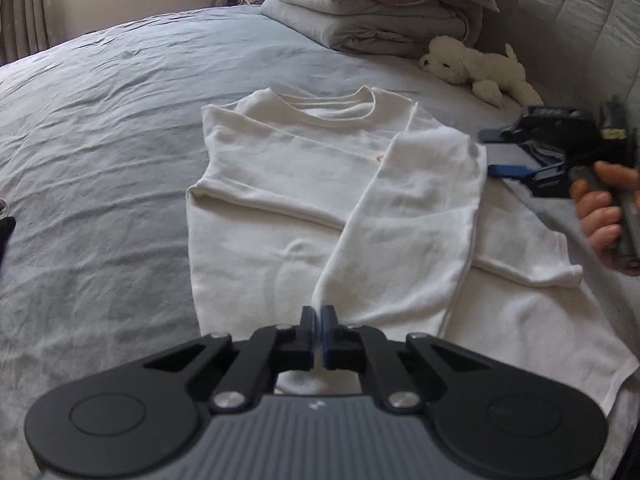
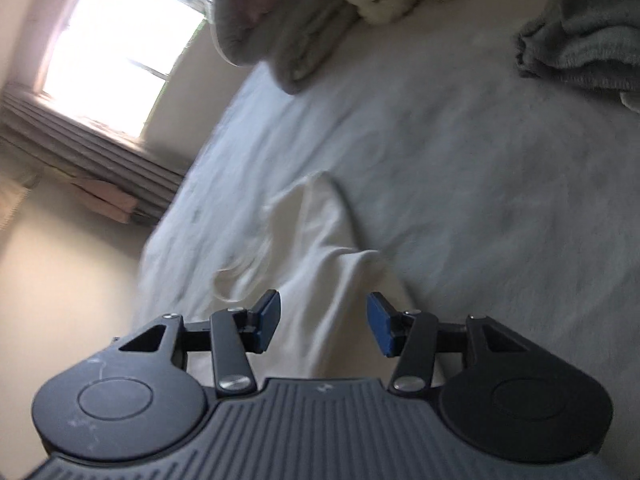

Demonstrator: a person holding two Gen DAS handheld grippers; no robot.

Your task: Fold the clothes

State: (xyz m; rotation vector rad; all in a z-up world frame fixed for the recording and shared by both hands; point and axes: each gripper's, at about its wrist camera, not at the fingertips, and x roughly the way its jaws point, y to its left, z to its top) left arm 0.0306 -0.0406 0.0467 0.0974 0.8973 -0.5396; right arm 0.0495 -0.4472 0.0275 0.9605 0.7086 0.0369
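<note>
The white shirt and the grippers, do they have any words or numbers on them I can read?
None can be read.
White shirt: a small orange mark on the chest, too small to read.
Left gripper: a tiny pale logo on its grey body, no letters legible.
Right gripper: a yellow sticker, too blurred to read.

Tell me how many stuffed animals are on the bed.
1. A white plush dog lies on the bed near the folded grey bedding, beyond the white sweatshirt. Others may be hidden.

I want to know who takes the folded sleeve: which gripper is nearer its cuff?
Left. The left gripper, shut, sits right at the sleeve cuff; the right gripper, open, is off beside the shirt's shoulder.
</note>
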